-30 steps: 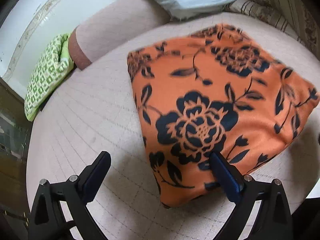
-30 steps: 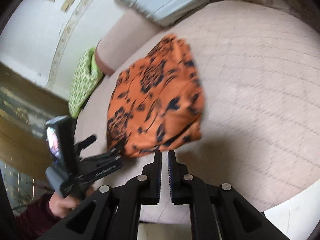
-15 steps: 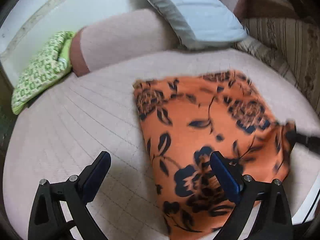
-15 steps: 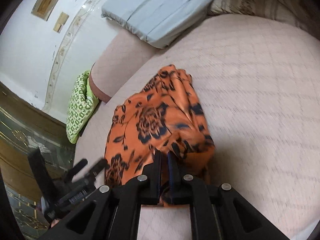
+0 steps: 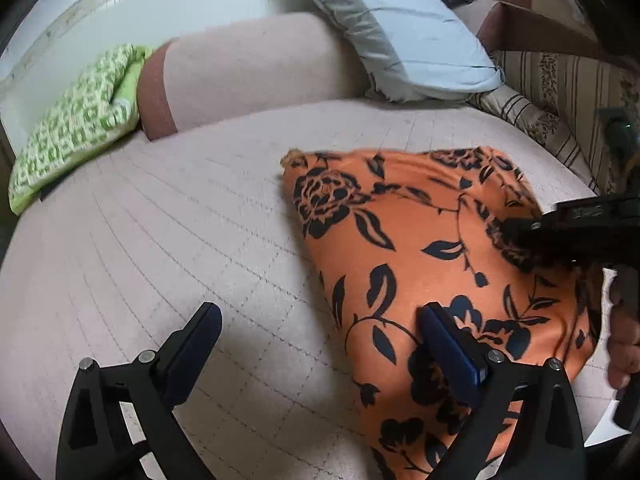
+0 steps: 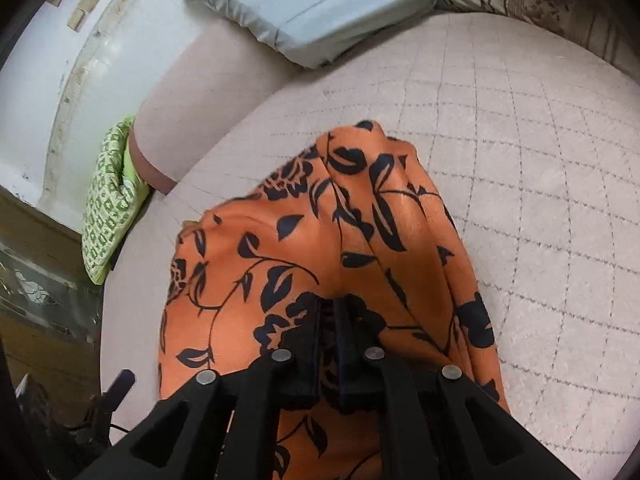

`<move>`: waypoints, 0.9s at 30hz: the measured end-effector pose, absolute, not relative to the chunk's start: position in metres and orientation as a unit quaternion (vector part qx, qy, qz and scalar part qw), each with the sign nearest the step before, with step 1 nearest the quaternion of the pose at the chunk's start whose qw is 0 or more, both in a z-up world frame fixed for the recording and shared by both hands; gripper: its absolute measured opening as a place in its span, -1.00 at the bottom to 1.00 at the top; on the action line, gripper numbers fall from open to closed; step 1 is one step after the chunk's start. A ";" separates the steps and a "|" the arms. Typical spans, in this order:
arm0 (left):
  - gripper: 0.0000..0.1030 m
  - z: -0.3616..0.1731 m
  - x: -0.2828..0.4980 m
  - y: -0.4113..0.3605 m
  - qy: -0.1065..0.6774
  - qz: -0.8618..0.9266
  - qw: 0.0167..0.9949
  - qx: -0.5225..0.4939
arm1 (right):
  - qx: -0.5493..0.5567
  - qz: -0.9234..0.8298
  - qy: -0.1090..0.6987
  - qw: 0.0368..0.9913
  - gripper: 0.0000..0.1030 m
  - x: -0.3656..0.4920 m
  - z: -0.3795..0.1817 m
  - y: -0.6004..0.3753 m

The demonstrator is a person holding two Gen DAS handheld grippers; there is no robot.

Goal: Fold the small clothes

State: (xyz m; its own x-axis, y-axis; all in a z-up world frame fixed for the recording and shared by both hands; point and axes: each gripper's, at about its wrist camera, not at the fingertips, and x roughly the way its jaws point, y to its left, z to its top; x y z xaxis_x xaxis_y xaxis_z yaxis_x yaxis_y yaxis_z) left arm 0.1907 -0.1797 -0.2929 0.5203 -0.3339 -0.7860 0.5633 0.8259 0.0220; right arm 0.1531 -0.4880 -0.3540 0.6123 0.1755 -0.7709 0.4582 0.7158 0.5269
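A: What is changing here?

B: The right gripper (image 6: 328, 320) is now pinching the orange floral garment (image 6: 320, 240) at the lower centre of its own frame; a second ago its fingers were pressed together short of the cloth, so this is a fresh grasp; the fabric is rising into a tent-like ridge towards the upper middle of the frame. I judge a fold is just beginning.

A: And the other one?

B: The left gripper (image 5: 320, 344) is staying spread wide at the bottom of its frame, gripping nothing; its right finger is lying over the garment's near part, its left finger over the bare mattress (image 5: 160, 240); the right gripper is showing at that frame's right edge.

A: The materials?

B: The garment is looking thin, smooth and slightly shiny, draping in soft creases, with dark rose and leaf prints; the mattress is pale pink, quilted in squares; a grey-blue pillow (image 5: 400, 40) is lying upper right, a green patterned cushion (image 5: 76, 120) upper left.
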 end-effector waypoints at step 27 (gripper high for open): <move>0.93 -0.294 0.191 -0.188 0.403 -0.249 0.868 0.150 | 0.295 -0.059 0.463 0.834 -0.82 0.152 -0.333 -0.465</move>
